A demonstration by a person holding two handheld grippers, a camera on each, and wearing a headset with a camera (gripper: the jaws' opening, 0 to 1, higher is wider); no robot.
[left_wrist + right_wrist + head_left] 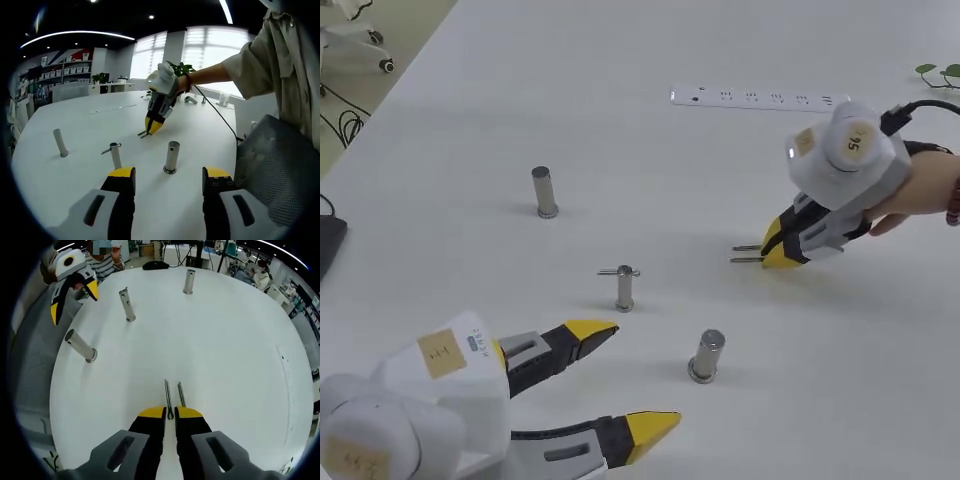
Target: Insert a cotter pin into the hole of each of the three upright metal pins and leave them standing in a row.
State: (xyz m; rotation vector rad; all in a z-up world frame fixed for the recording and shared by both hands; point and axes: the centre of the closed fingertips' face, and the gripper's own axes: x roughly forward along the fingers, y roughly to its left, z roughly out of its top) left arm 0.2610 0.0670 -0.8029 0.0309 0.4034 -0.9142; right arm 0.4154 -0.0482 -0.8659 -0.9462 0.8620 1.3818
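Three upright metal pins stand on the white table: a far one (542, 190), a middle one (625, 288) with a cotter pin through its top, and a near one (705, 356) that leans a little. My right gripper (772, 252) is low over the table to the right of them, shut on a two-legged cotter pin (747, 254) (167, 392) that sticks out toward the pins. My left gripper (630, 380) (169, 179) is open and holds nothing. It sits just short of the near pin (171, 156).
A white power strip (760, 98) lies at the back of the table. Plant leaves (940, 72) show at the far right, and a dark object (328, 240) sits at the left edge. An office chair (350, 40) stands beyond the table.
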